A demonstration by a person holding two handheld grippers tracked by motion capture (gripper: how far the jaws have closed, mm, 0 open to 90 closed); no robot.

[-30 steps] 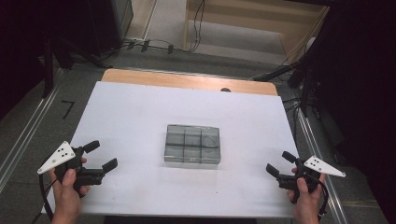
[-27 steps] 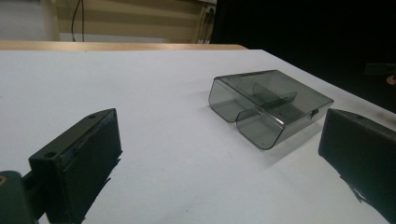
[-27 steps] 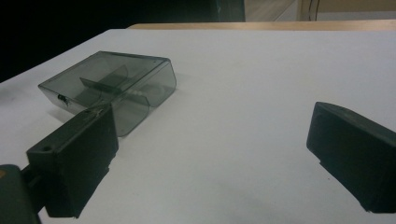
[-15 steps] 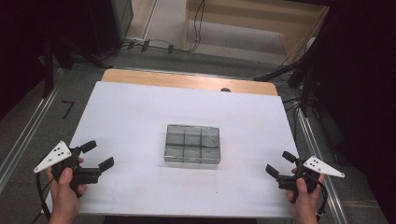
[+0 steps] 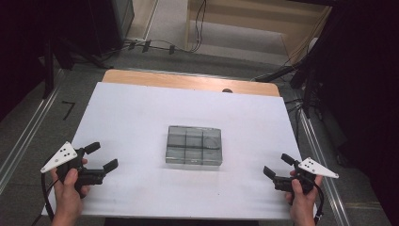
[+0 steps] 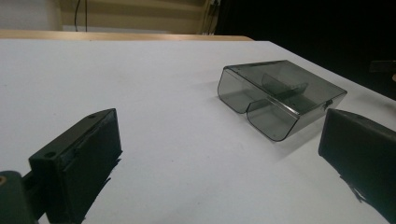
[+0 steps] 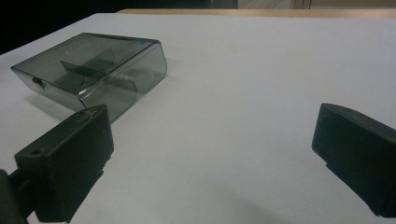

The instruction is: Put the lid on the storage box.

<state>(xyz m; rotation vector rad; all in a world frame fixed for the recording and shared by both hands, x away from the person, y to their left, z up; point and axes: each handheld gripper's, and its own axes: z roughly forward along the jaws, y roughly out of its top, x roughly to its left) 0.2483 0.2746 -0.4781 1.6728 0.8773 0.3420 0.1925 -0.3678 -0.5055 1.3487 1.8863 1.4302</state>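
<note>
Resting: you hold a hand-held gripper in each hand at the near corners of the table, both well apart from the box.
Left hand-held gripper: jaws spread wide, holding nothing.
Right hand-held gripper: jaws spread wide, holding nothing.
Box: a smoky, see-through plastic organiser box with its lid shut, lying flat at the middle of the table.
Shape: low and rectangular, rounded corners, thin dividers inside making six compartments, a small latch on one long side.
Table surface: matt white, with a strip of bare wood at the far edge.
Handling: probably light, stiff and slippery; it may slide when nudged.
Where to take hold: across the short sides or at the latch edge, steadying it with your other hand-held gripper.
</note>
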